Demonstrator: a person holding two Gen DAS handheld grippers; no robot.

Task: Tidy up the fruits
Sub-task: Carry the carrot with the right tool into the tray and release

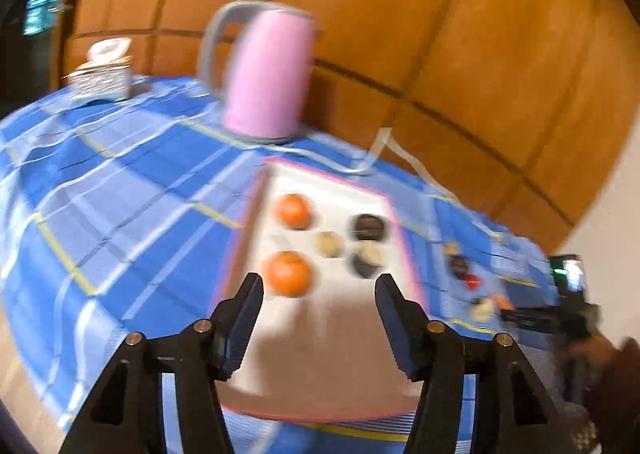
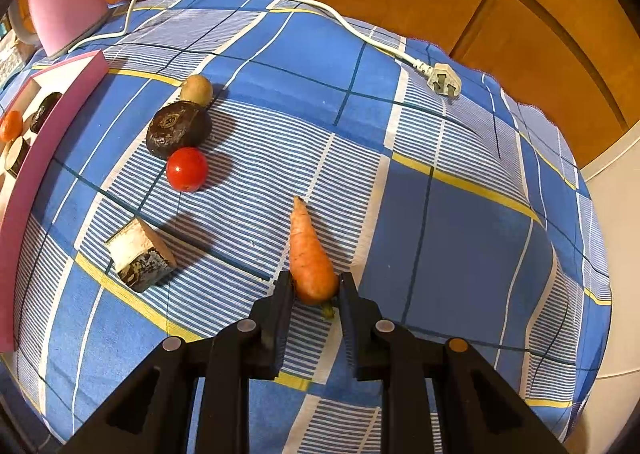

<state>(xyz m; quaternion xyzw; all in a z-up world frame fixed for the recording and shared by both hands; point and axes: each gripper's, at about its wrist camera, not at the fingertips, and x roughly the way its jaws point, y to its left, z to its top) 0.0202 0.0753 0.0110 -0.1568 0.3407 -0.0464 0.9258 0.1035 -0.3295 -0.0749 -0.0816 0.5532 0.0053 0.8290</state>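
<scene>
Right wrist view: the right tool (image 2: 316,286) pinches the thick stem end of an orange carrot (image 2: 310,254) lying on the blue checked cloth (image 2: 460,234) over the bench. Ahead to its left sits a red tomato (image 2: 187,169). The left tool (image 1: 319,286) hangs spread and empty above a pink-rimmed white tray (image 1: 340,338), two oranges (image 1: 289,273) just ahead.

To your left, the tray (image 2: 60,126) holds two oranges (image 1: 294,211); right of it, tomato (image 2: 187,169), then carrot (image 2: 312,258), lie on the worktop (image 2: 460,238).
</scene>
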